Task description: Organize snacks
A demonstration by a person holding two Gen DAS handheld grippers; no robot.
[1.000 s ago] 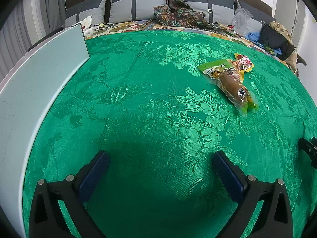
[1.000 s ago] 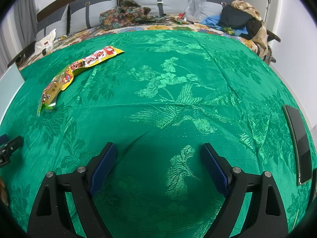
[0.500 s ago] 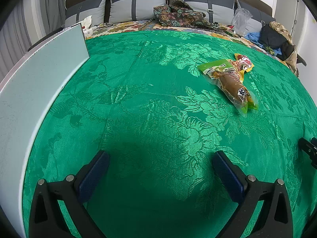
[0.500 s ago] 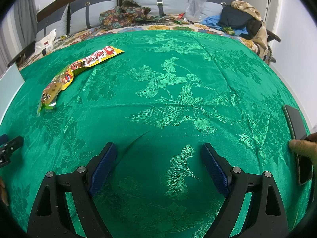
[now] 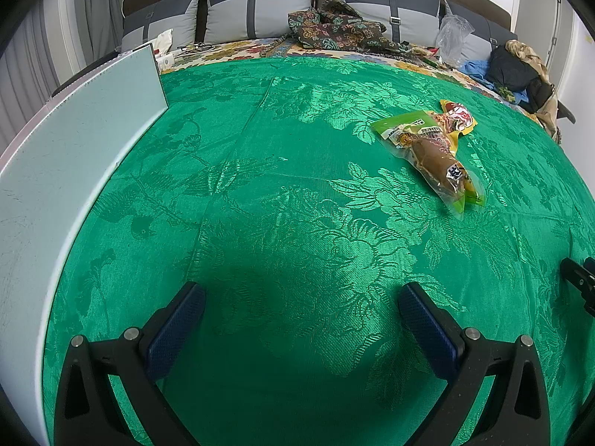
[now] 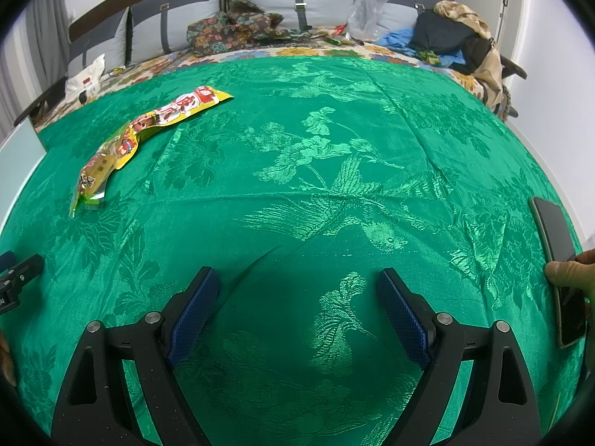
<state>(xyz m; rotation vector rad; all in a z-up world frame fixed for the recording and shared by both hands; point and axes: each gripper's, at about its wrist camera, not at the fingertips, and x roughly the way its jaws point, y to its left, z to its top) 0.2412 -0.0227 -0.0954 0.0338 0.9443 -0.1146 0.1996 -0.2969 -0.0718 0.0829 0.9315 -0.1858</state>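
Observation:
Two snack packets lie overlapped on the green patterned cloth (image 5: 297, 186). A clear and green packet with a brown snack (image 5: 431, 152) lies over a yellow and red packet (image 5: 455, 115), right of centre in the left wrist view. In the right wrist view the yellow and red packet (image 6: 178, 109) and the green one's end (image 6: 91, 186) lie far left. My left gripper (image 5: 301, 312) is open and empty, low over the cloth, well short of the packets. My right gripper (image 6: 297, 297) is open and empty, far right of them.
A pale flat board (image 5: 70, 148) stands along the cloth's left edge. A dark phone (image 6: 557, 260) lies at the right edge with a person's fingers (image 6: 569, 275) on it. Pillows (image 5: 256, 11), a patterned blanket (image 5: 334, 31) and clothes (image 6: 450, 33) lie at the far end.
A hand has come in at the right edge onto the phone. Both grippers and the packets have stayed still.

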